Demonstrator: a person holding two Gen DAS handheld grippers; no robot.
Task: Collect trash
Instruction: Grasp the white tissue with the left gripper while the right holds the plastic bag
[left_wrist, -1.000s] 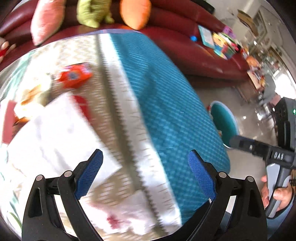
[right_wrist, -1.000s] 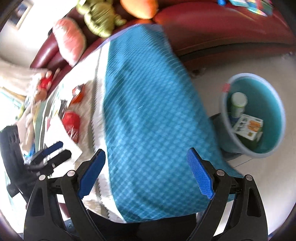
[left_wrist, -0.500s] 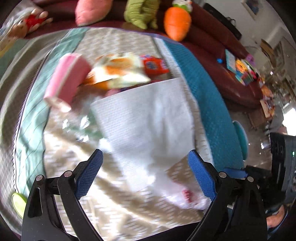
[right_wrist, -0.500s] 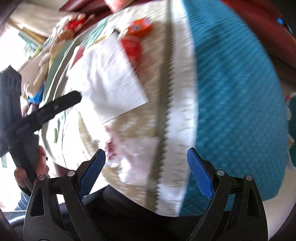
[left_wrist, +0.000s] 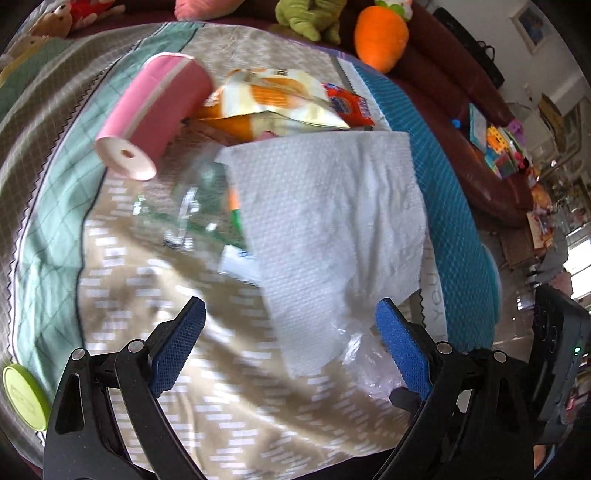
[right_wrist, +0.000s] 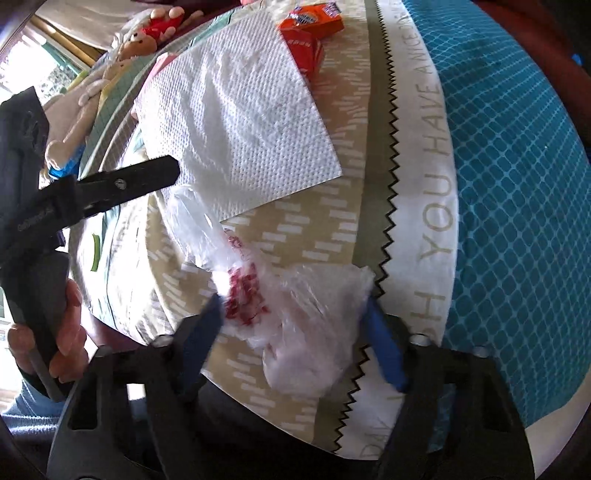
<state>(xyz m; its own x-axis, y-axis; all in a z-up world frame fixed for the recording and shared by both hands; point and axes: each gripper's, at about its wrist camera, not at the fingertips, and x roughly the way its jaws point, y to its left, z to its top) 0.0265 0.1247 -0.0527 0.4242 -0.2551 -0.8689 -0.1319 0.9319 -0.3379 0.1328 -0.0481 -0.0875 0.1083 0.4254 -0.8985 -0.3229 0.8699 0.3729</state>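
Note:
Trash lies on a cloth-covered table (left_wrist: 110, 295). A white paper towel (left_wrist: 332, 229) covers part of a clear plastic bottle (left_wrist: 184, 210). Behind are a pink cup on its side (left_wrist: 155, 110), a yellow-orange snack bag (left_wrist: 273, 99) and an orange-red wrapper (left_wrist: 347, 103). My left gripper (left_wrist: 288, 339) is open just before the towel's near edge. A clear plastic bag with red print (right_wrist: 288, 306) lies at the table's near edge. My right gripper (right_wrist: 295, 325) is open with its jaws on either side of the bag. The towel (right_wrist: 236, 122) and the orange-red wrapper (right_wrist: 310, 33) lie beyond it.
A green lid (left_wrist: 22, 398) lies at the table's left edge. Plush toys, among them an orange carrot (left_wrist: 380, 33), sit on the dark red sofa (left_wrist: 461, 110) behind. The cloth's teal part (right_wrist: 517, 166) is to the right. The left gripper also shows in the right wrist view (right_wrist: 122, 184).
Both grippers swung left from the teal cloth side and the bin to the trash pile. The right gripper came down around the plastic bag. The left one now faces the paper towel.

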